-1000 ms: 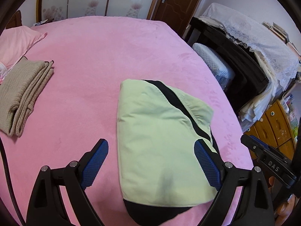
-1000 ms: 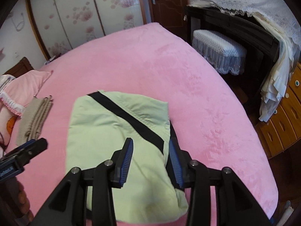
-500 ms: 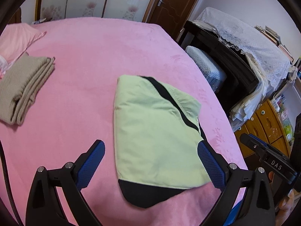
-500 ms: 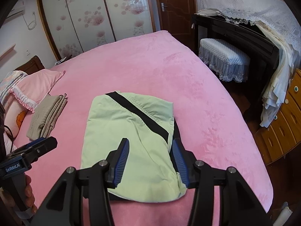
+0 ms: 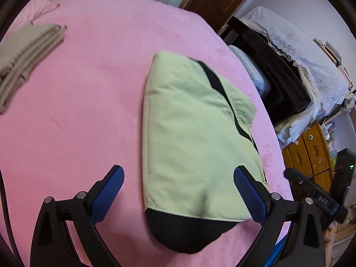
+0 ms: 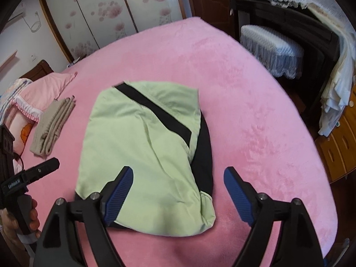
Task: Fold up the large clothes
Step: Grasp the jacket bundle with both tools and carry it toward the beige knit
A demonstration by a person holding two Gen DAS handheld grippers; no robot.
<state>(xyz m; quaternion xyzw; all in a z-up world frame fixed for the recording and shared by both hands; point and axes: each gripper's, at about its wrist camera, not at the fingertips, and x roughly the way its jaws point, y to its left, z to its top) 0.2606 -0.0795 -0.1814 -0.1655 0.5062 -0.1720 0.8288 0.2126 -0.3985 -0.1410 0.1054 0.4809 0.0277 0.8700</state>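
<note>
A folded light-green garment with black trim (image 5: 191, 133) lies on the pink bed (image 5: 89, 89); it also shows in the right wrist view (image 6: 142, 151). My left gripper (image 5: 178, 178) is open and empty, hovering above the garment's near end. My right gripper (image 6: 178, 178) is open and empty above the garment's near right edge, with its left finger (image 6: 120, 187) over the green cloth. The right gripper's body shows at the right edge of the left wrist view (image 5: 311, 191), and the left gripper's body at the left edge of the right wrist view (image 6: 29, 173).
A folded beige garment (image 5: 24, 51) lies at the left of the bed, also in the right wrist view (image 6: 53, 124). Pink pillows (image 6: 42, 91) sit beyond it. A padded stool (image 6: 271, 49), dark furniture and wooden drawers (image 5: 311, 153) stand right of the bed.
My right gripper has opened wide and let go of the garment's edge. Both grippers have moved back slightly; the garment lies still.
</note>
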